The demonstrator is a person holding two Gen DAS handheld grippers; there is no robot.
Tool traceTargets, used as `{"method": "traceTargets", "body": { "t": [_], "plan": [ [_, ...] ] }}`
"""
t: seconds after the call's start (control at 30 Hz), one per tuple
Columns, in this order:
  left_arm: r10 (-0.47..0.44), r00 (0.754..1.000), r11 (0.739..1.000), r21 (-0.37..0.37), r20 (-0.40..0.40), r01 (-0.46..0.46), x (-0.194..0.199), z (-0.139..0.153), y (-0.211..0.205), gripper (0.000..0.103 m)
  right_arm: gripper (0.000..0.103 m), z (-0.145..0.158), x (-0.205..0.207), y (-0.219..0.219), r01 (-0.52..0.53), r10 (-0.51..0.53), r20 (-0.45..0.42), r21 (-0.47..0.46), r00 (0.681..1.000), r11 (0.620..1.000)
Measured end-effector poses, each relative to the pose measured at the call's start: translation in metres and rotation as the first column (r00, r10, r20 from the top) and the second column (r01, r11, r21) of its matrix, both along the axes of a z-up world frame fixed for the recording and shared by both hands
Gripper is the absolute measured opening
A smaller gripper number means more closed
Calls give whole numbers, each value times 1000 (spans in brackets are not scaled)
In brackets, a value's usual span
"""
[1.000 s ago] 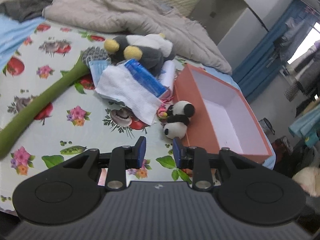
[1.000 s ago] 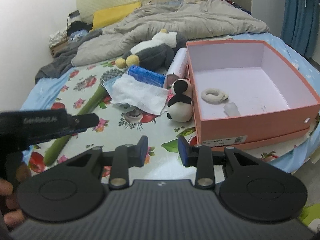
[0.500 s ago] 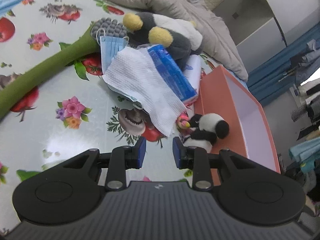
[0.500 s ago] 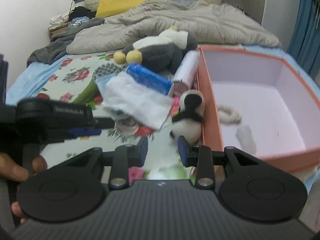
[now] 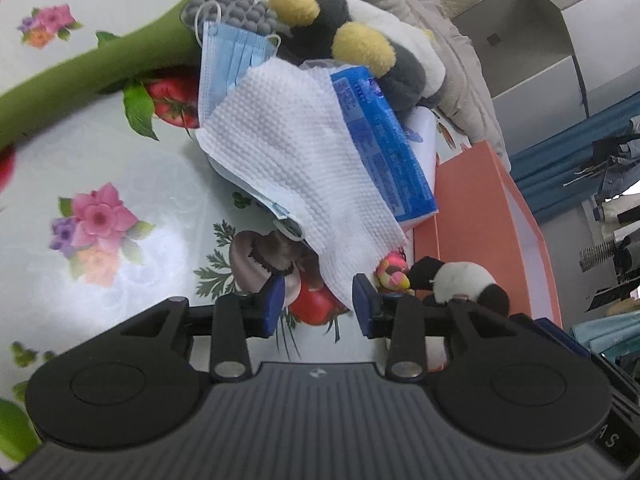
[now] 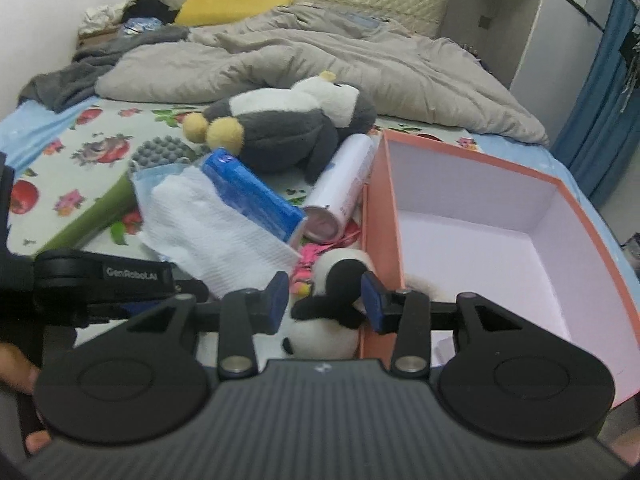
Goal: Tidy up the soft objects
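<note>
I held a gripper in each hand above a bed covered by a floral sheet (image 5: 100, 152). My left gripper (image 5: 318, 304) pointed down at the near corner of a white cloth (image 5: 296, 152), its jaws opening and gripping nothing; the cloth's tip showed in the gap between them, and I could not tell whether it touched. My right gripper (image 6: 325, 298) hung over a small panda (image 6: 336, 300), its jaws also opening; the panda sat in the gap, with neither pad clearly pressing on it. The panda lay against the near left wall of an open orange box (image 6: 382, 216), which stood at the right of the pile. A pink and yellow trinket (image 5: 394, 272) sat just left of the panda. The cloth lay draped over a blue face mask (image 5: 230, 60) and partly over a blue packet (image 6: 252, 196). Just beyond the packet lay a white tube (image 6: 344, 184), beside the box. Farther back lay a plush penguin (image 6: 292, 124) with yellow feet, touching the packet. A long green plush stem (image 5: 88, 76) with a grey bumpy head stretched away to the left, its head under the mask. A rumpled beige quilt (image 6: 320, 60) filled the far end of the bed. My left gripper (image 6: 120, 280) also appeared at the left of the right camera's view.
</note>
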State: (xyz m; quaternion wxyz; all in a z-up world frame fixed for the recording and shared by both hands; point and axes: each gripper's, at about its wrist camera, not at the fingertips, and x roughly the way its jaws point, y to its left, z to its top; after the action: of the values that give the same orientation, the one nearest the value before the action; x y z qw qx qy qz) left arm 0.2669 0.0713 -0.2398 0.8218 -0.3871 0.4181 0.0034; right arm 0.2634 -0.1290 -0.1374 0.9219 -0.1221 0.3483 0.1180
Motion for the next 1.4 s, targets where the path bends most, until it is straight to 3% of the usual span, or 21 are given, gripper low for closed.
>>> {"method": "traceTargets", "body": {
  "t": [0.4, 0.5, 0.6, 0.67, 0.7, 0.87, 1.3, 1.4],
  "plan": [
    [32, 999, 996, -87, -9, -32, 26, -26, -5, 39, 41, -12, 18, 10, 25, -19, 50, -111, 999, 993],
    [47, 999, 994, -99, -1, -47, 28, -28, -7, 22, 38, -17, 22, 12, 25, -20, 43, -141, 999, 990],
    [30, 999, 993, -113, -17, -32, 32, -31, -10, 11, 31, -21, 22, 13, 13, -7, 37, -165, 999, 986],
    [39, 999, 994, -103, -17, -40, 32, -30, -12, 7, 20, -23, 21, 14, 9, -2, 43, -172, 999, 985],
    [40, 999, 994, -98, -11, -41, 32, -29, -12, 5, 21, -23, 21, 13, 10, -2, 43, -170, 999, 985],
    [50, 998, 996, -82, 48, -46, 23, -16, -11, 2, 14, -15, 16, 10, 17, -10, 50, -134, 999, 991],
    [22, 986, 999, -33, 165, -17, -16, 52, -10, 1, 11, 22, -13, 2, -10, 14, 73, -60, 997, 998],
    [22, 983, 1000, -21, 181, -18, -36, 66, -6, 1, 3, 30, -24, 2, -18, 22, 75, -47, 997, 999]
  ]
}}
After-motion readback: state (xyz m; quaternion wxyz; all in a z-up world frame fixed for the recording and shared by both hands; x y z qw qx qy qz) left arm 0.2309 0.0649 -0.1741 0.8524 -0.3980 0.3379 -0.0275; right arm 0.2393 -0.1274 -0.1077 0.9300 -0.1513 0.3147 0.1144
